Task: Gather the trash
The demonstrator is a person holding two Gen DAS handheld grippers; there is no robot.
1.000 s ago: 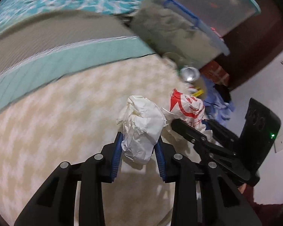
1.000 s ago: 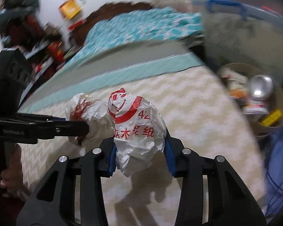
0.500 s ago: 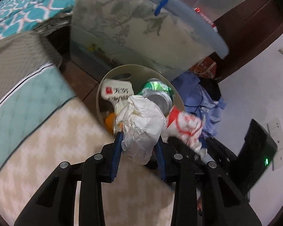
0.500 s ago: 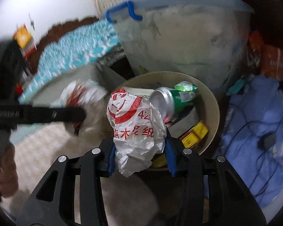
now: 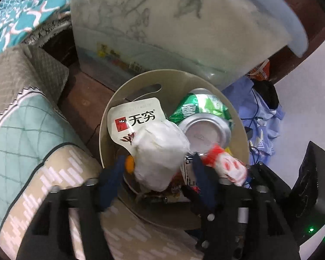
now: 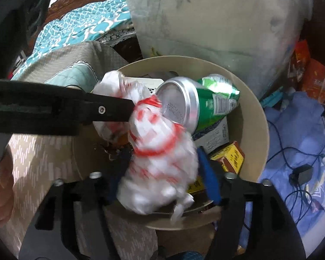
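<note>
A beige round trash bin [image 5: 123,91] [image 6: 262,117] holds a green can [image 5: 205,117] [image 6: 197,104], a white snack packet [image 5: 136,117] and a yellow box [image 6: 229,156]. My left gripper [image 5: 156,179] is open over the bin; a white crumpled paper ball [image 5: 160,153] sits loose between its spread fingers, blurred. My right gripper [image 6: 162,179] is open too; a white-and-red crumpled wrapper [image 6: 160,164] [image 5: 227,166] is blurred between its fingers above the bin.
A large translucent storage box [image 5: 184,21] [image 6: 216,17] stands behind the bin. A bed with beige and teal covers [image 5: 17,119] lies to the left. Blue cloth with cables [image 6: 299,156] lies to the right. A dark floor gap [image 5: 84,99] separates bed and bin.
Both grippers swung from the bed to above the bin. Their fingers have spread apart, and both wads are now loose and blurred between them.
</note>
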